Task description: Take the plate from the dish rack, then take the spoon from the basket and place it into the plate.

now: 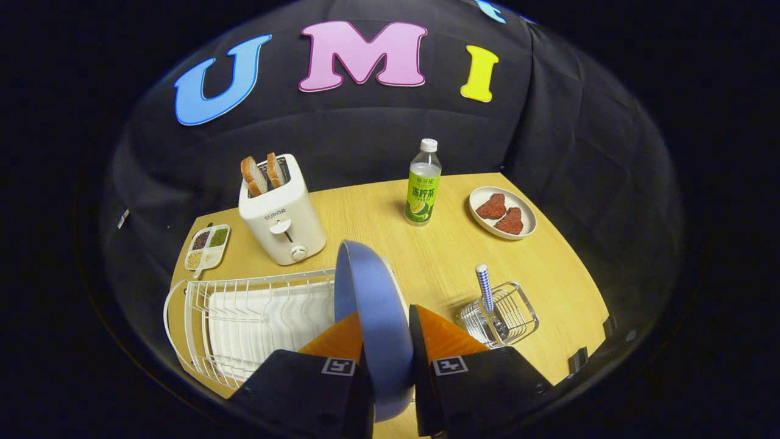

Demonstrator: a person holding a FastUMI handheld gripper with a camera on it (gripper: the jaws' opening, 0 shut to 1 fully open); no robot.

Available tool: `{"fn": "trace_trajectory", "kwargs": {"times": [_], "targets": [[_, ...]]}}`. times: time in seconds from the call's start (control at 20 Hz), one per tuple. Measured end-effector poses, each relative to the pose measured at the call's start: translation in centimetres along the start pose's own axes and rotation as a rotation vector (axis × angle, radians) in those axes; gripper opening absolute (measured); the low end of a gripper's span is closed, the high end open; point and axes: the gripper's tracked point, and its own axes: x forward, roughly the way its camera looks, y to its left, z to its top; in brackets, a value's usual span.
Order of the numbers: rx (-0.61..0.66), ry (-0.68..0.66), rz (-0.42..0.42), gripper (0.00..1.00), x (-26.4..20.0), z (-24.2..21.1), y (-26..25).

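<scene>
Two fingers of the gripper (387, 344) are clamped on a blue plate (372, 311), one finger on each face, the plate standing on edge between them and rising ahead of the fingertips. Plate is out of the white wire dish rack (244, 323), which lies just to the left of it with a white drip tray beneath its wires.

Surface: pale wood-grain tabletop (439, 256), backed and flanked by black cloth walls that meet at a corner behind the right side.

On the tabletop: a white toaster (280, 219) with two bread slices (263, 174) standing up in its slots, beyond the rack; a small divided dish of seasonings (207, 247) left of the toaster; a green-labelled drink bottle (423, 183) with a white cap, upright, near the back; an oval dish holding two reddish pieces of meat (503, 212) to the right of the bottle.

A small wire basket (498, 314) sits just right of the fingers; the spoon (485, 289) stands in it, blue-and-white checked handle up. Its bowl is hard to make out behind the wires.

Plate's lower edge is hidden between the fingers; near corner of the rack is cut off by the gripper body.
</scene>
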Motion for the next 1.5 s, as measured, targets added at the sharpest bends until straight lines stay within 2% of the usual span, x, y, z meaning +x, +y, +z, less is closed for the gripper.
{"fn": "trace_trajectory", "kwargs": {"times": [0.25,0.3,0.55,0.8,1.0,1.15,1.35,1.5], "targets": [[-0.09,-0.113,-0.054,0.31,-1.3,2.2,0.3],[-0.094,-0.138,-0.042,0.31,-1.5,2.9,0.6],[-0.035,-0.104,0.073,0.29,-2.5,2.6,-0.2],[0.119,-0.05,0.308,0.28,-6.4,1.0,-3.2],[0.148,0.001,0.382,0.29,-9.8,-2.5,-8.5],[0.168,0.048,0.387,0.29,-10.9,-6.3,-13.0],[0.218,0.108,0.374,0.28,-9.9,-11.0,-18.1],[0.255,0.163,0.405,0.29,-7.6,-13.5,-19.4]]}}
